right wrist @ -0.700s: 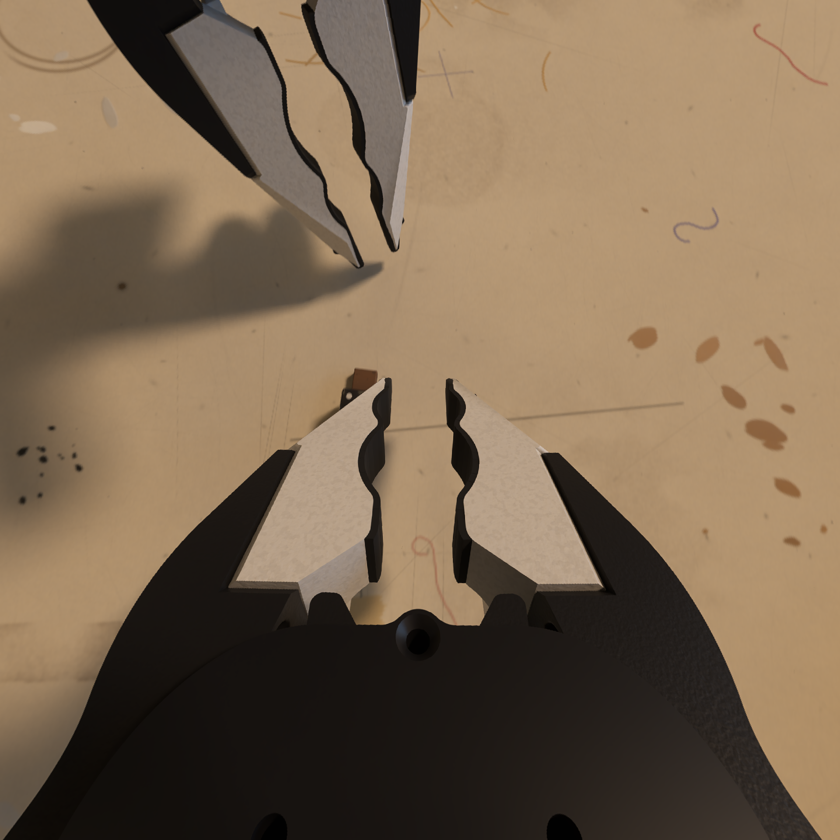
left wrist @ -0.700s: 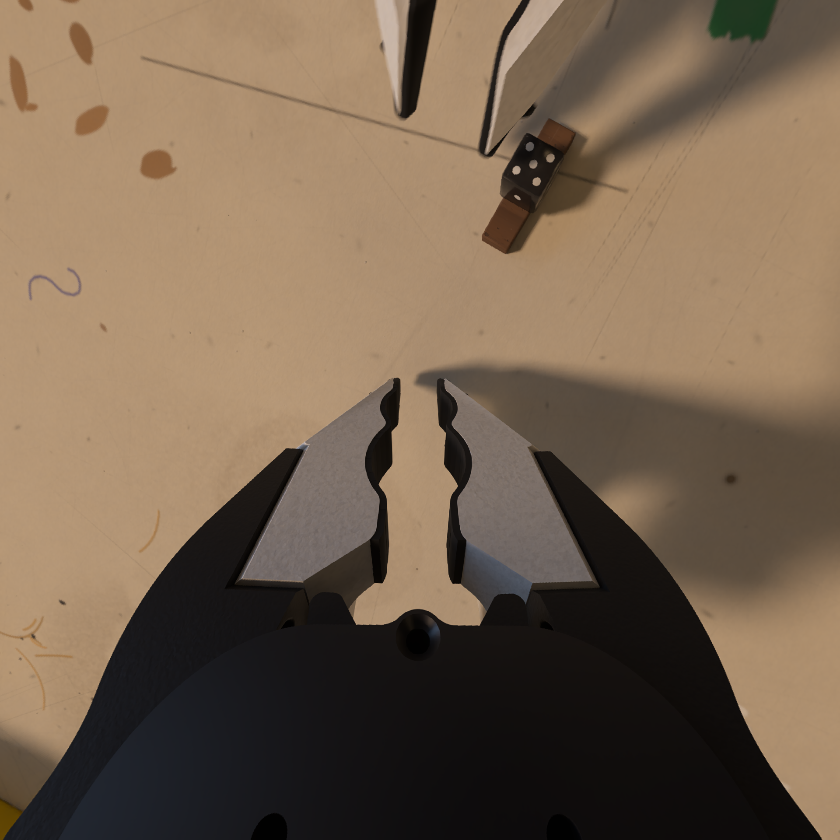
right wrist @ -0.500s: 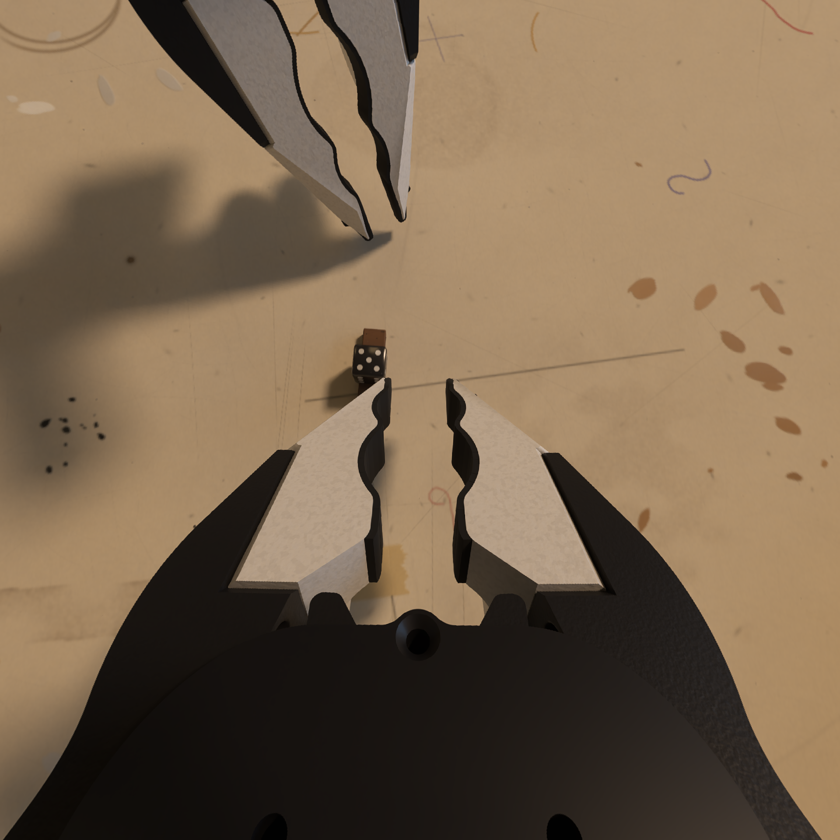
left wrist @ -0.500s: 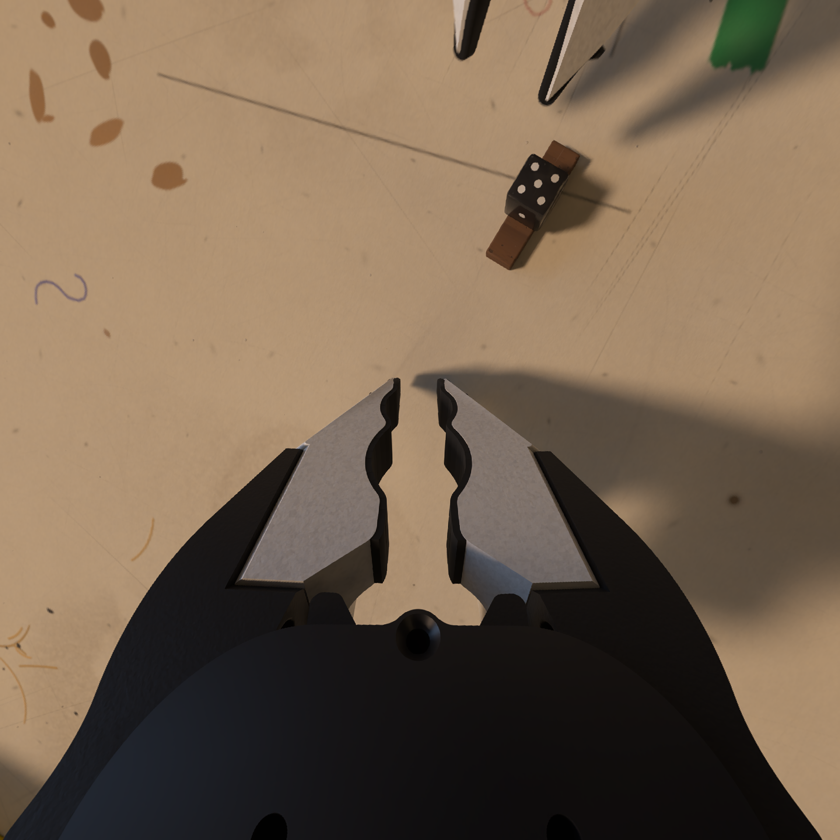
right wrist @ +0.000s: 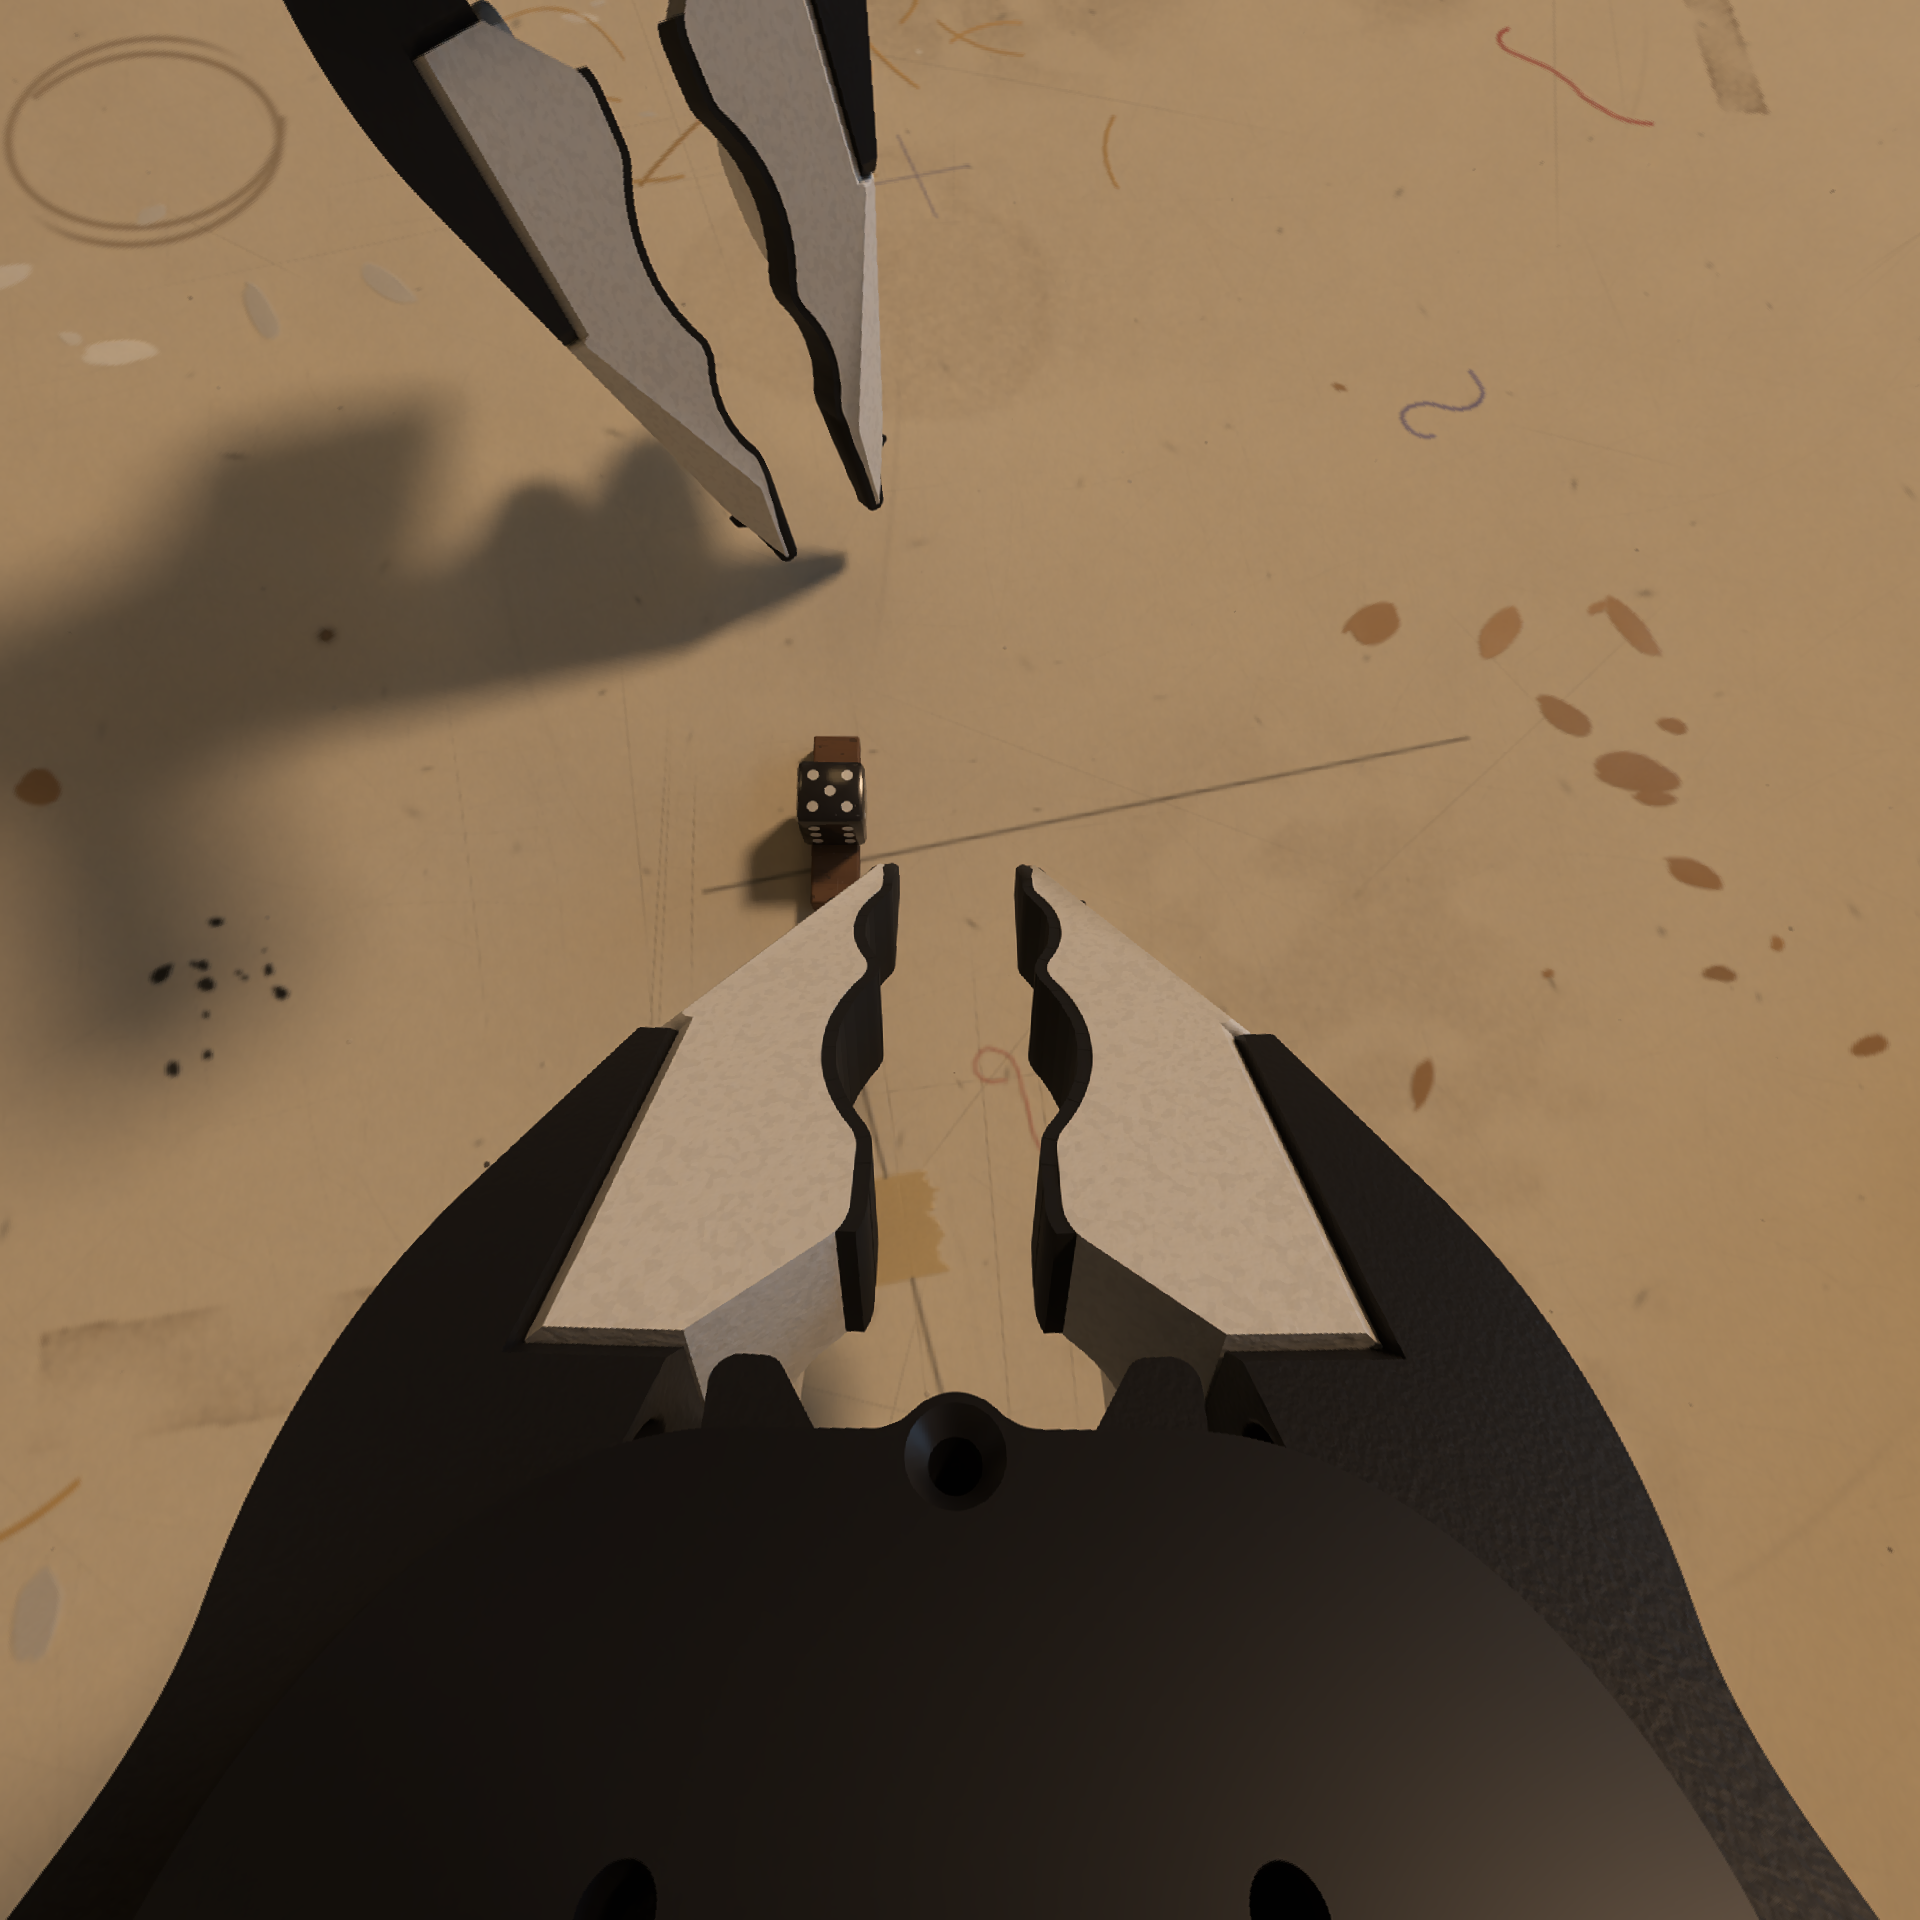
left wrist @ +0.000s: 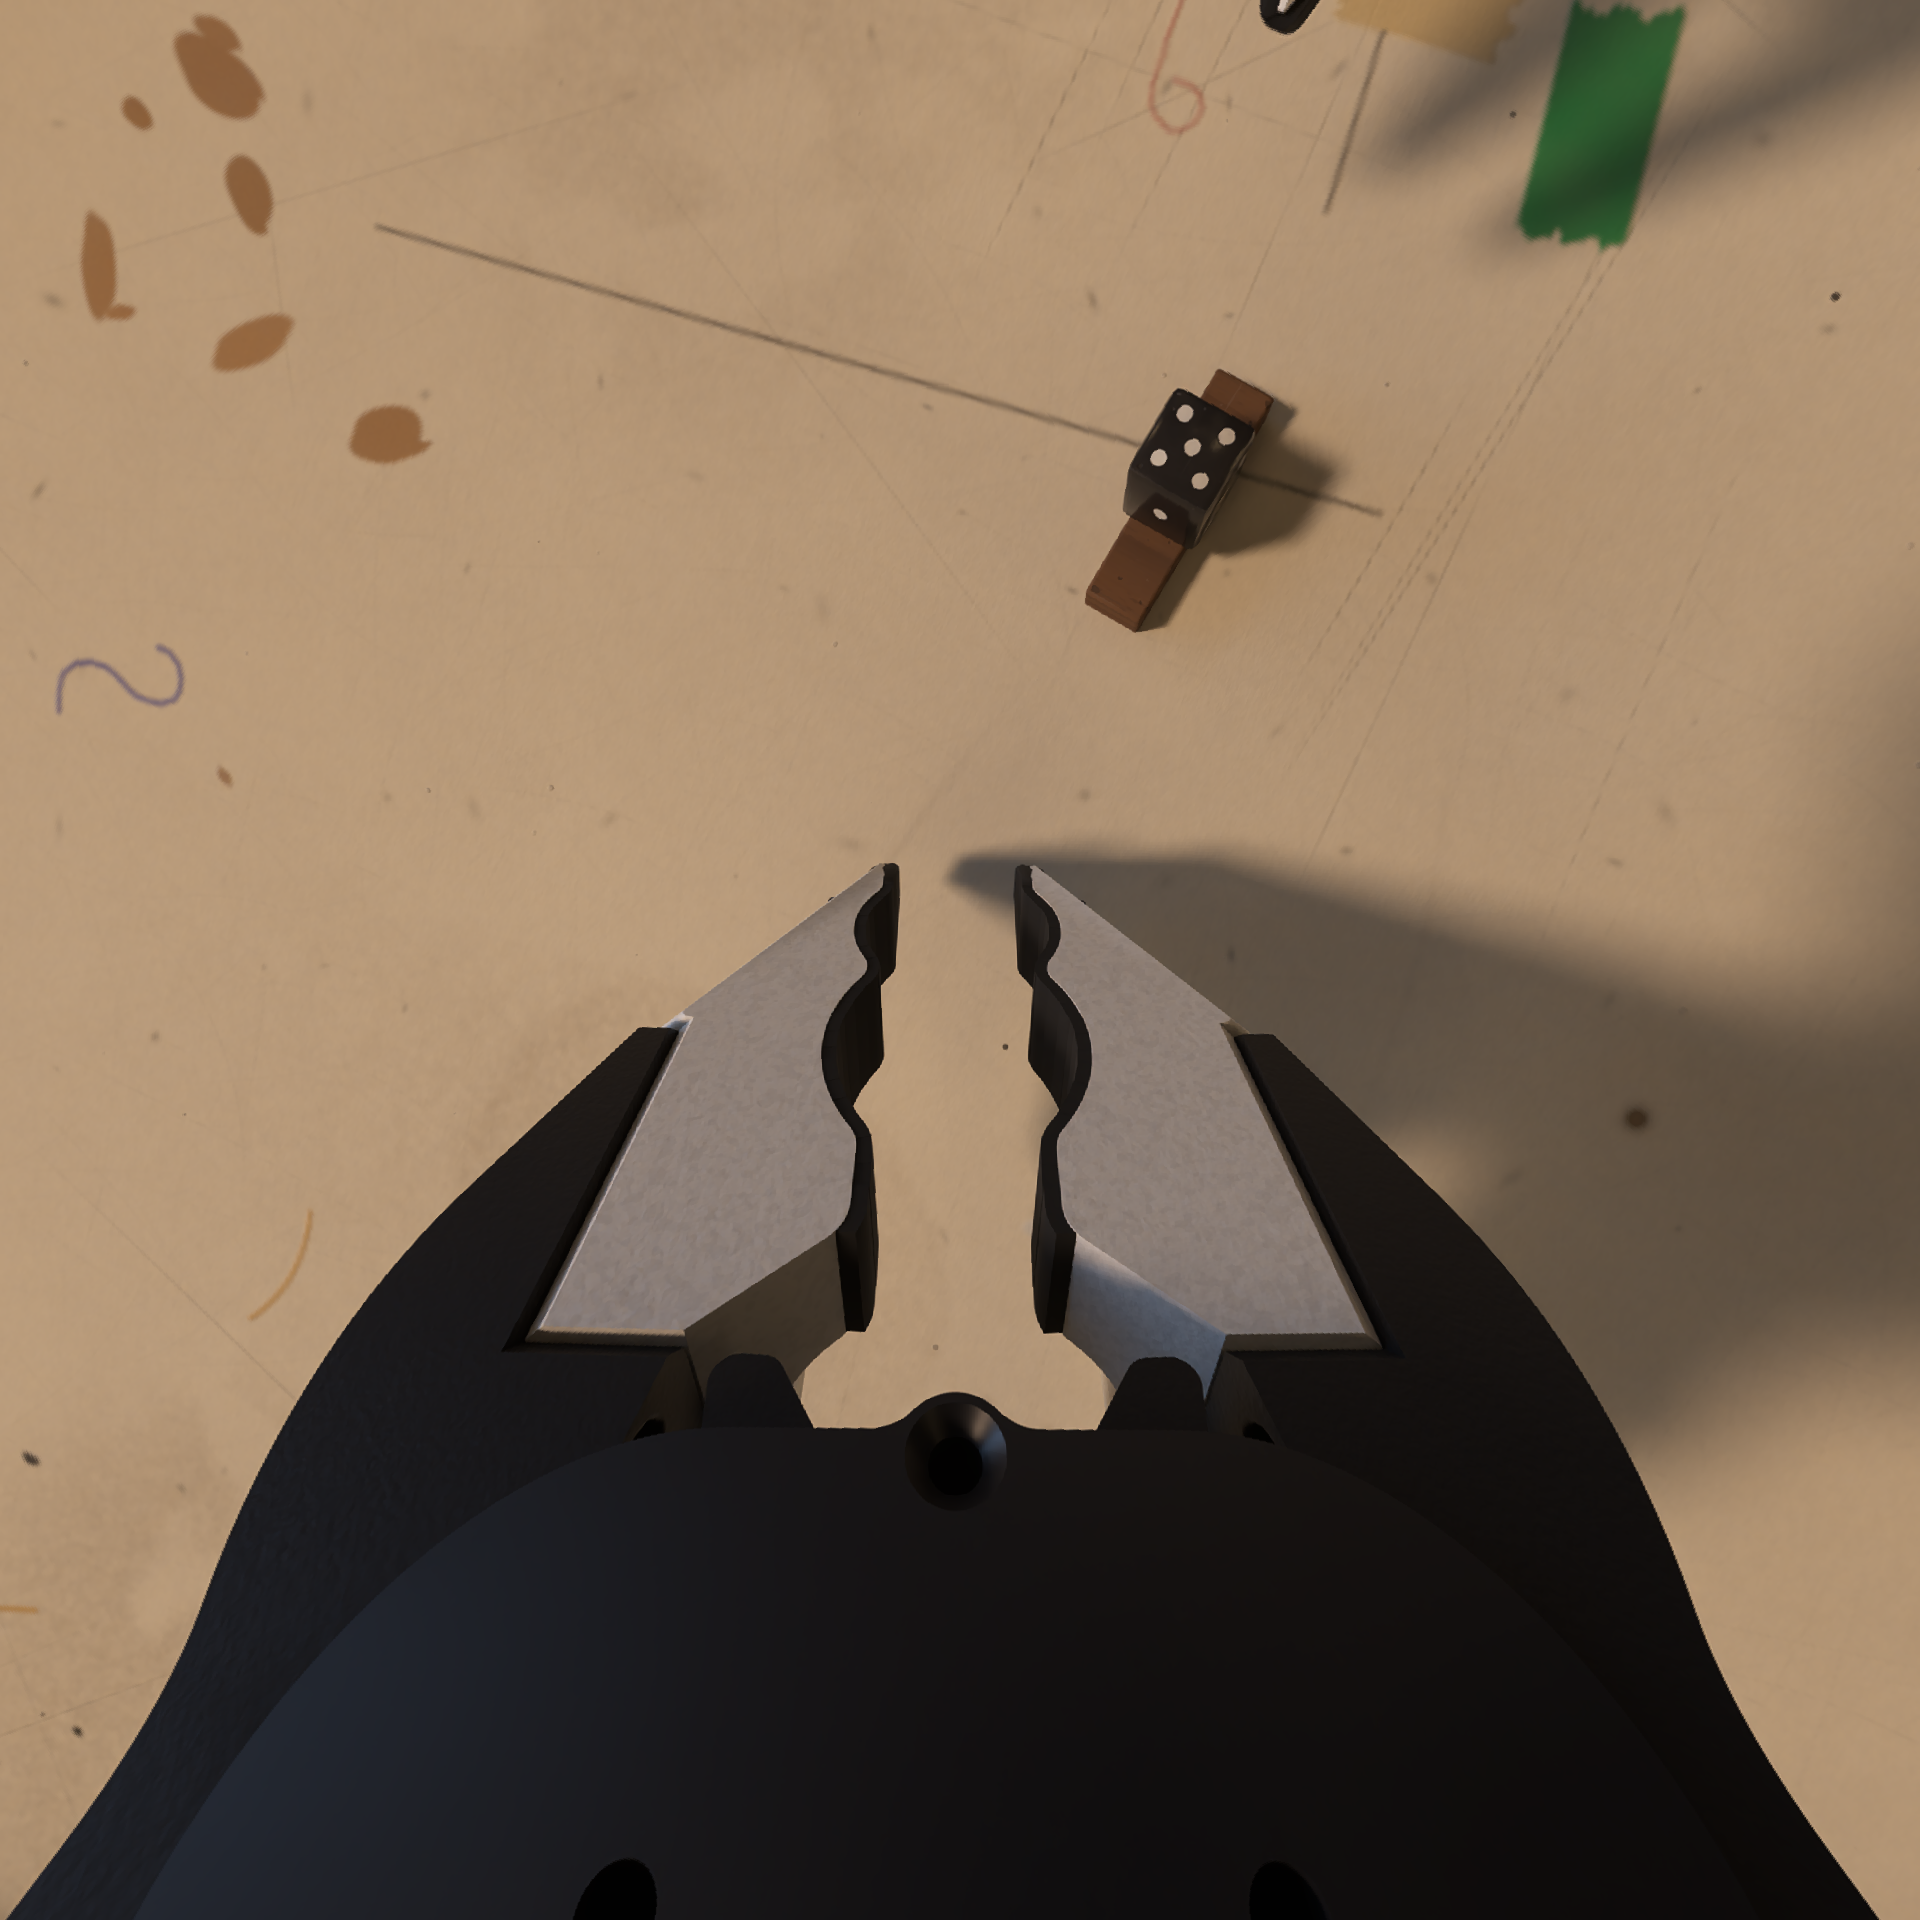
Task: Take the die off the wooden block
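A black die [left wrist: 1187, 460] with white pips sits on a flat brown wooden block [left wrist: 1135, 575] on the tan table, ahead and right of my left gripper [left wrist: 956, 873], which is open and empty. In the right wrist view the die [right wrist: 830, 799] sits on the block [right wrist: 831, 881] just ahead and left of my right gripper [right wrist: 956, 873], also open and empty. The right gripper's left finger hides the block's near end. The left gripper [right wrist: 831, 530] hangs beyond the die, pointing toward it.
A strip of green tape [left wrist: 1590, 125] lies at the far right in the left wrist view. The tan table [left wrist: 623, 623] bears pencil lines, brown stains and scribbles. Dark shadows of the grippers lie on the table [right wrist: 312, 582].
The right gripper has drawn back from the die, nearly leaving the left wrist view. The die, mostly hidden before, now shows in full ahead of the right fingers. Both grippers stay open.
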Robot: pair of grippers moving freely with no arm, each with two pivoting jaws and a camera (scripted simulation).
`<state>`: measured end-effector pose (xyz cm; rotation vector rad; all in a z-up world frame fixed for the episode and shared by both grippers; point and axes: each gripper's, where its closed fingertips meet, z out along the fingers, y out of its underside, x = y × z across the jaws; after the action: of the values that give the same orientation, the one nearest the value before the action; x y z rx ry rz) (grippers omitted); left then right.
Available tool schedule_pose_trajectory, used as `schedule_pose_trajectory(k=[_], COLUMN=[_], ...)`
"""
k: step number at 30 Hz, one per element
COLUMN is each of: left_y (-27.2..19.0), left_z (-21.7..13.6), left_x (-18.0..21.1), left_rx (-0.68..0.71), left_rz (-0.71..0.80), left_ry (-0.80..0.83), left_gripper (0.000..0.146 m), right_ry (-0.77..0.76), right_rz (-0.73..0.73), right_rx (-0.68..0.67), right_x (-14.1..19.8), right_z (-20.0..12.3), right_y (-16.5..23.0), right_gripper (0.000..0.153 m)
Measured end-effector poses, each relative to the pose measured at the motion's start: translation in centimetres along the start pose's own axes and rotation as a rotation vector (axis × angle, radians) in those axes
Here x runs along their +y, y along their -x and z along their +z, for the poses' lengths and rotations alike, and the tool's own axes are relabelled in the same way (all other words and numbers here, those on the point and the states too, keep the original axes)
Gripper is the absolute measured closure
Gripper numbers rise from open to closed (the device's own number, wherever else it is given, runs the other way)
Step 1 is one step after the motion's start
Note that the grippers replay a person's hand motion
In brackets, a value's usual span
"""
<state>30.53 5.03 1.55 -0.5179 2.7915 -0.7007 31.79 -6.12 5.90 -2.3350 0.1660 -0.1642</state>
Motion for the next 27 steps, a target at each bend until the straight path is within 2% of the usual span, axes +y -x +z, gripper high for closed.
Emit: schedule_pose_trajectory(k=[15,22,27], left_y=[0.5,1.5,2.0], left_z=[-1.5,-3.3,-3.8], left_x=[0.5,0.5,1.4], left_rx=[0.028,0.053,0.045], left_rz=[-0.011,-0.066,-0.025], left_ry=[-0.102,-0.186,-0.168], left_gripper=[0.119,0.115,0.111], right_ry=[0.004,0.007,0.010], right_rz=[0.029,0.046,0.061], right_rx=[0.026,0.030,0.047], right_x=[-0.8,-1.4,-1.9], right_z=[-0.8,-0.7,-0.6], right_y=[0.3,0.7,0.8], right_gripper=[0.131,0.130,0.128])
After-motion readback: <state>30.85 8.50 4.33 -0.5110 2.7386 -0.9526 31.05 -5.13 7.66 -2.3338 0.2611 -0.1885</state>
